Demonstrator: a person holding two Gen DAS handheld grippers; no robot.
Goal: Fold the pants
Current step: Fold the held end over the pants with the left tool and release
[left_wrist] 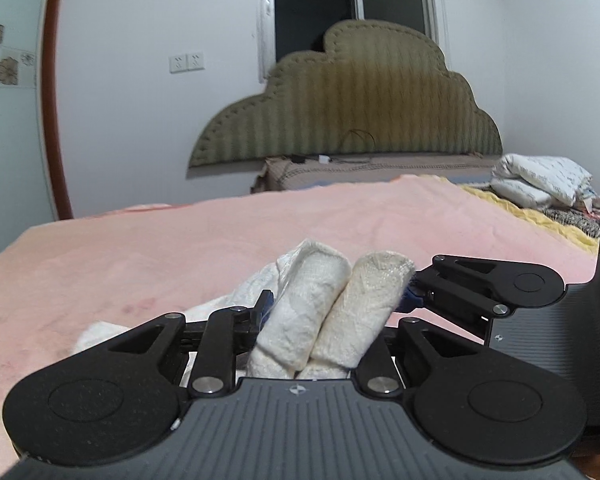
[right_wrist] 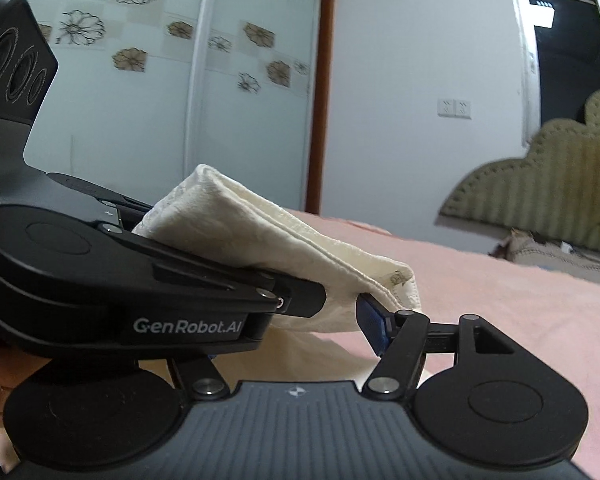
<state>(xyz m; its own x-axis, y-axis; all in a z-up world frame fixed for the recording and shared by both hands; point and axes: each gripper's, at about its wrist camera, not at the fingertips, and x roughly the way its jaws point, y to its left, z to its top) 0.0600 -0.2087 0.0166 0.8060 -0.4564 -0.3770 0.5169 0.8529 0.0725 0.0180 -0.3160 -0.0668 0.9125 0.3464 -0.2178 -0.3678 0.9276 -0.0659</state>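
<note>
Pink blanket [left_wrist: 180,248] underneath, olive headboard [left_wrist: 352,108] beyond, left gripper [right_wrist: 300,300] blocking right's view.

A: Left wrist view: the pants [left_wrist: 320,312] fill the left gripper [left_wrist: 332,304] — pads buried in cloth, only blue slivers show. Can't tell how the fabric runs below the housing.

B: Right wrist view: the left gripper's body covers the right gripper's [right_wrist: 300,320] left finger; only the right blue pad [right_wrist: 370,320] shows. Headboard [right_wrist: 548,196] cut by the frame edge and blurred.

A: Pillows [left_wrist: 540,180] print unreadable.
</note>
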